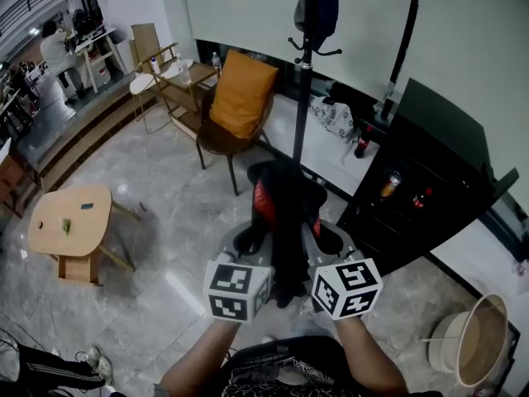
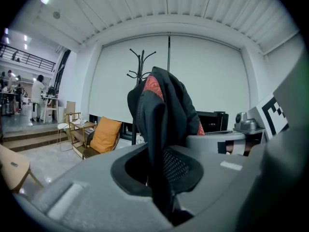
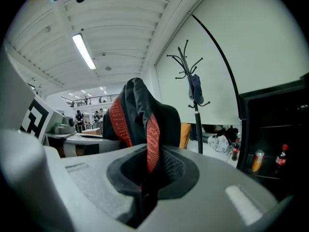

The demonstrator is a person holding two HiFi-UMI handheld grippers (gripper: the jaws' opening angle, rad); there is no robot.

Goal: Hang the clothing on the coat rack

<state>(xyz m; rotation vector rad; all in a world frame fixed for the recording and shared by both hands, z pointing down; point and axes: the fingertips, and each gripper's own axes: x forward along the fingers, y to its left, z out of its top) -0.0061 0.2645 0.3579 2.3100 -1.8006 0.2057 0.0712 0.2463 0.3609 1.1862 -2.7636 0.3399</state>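
A black garment [image 1: 285, 213] with red trim hangs bunched between my two grippers, held up in front of me. My left gripper [image 1: 254, 245] is shut on its dark fabric [image 2: 161, 110], which runs down into the closed jaws [image 2: 164, 197]. My right gripper [image 1: 324, 240] is shut on a red-striped fold [image 3: 150, 139], pinched at the jaws [image 3: 145, 187]. The black coat rack [image 1: 306, 73] stands just beyond the garment, with a dark item [image 1: 318, 11] hanging on an upper hook. The coat rack [image 2: 141, 64] rises behind the garment in the left gripper view, while the coat rack [image 3: 194, 88] stands to its right in the right gripper view.
A chair with an orange cushion [image 1: 241, 98] stands left of the rack. A black cabinet [image 1: 430, 160] holding cans and bottles is at the right. A low wooden table [image 1: 70, 217] sits far left, a woven basket [image 1: 478, 341] at lower right. White bags [image 1: 335, 116] lie behind the rack.
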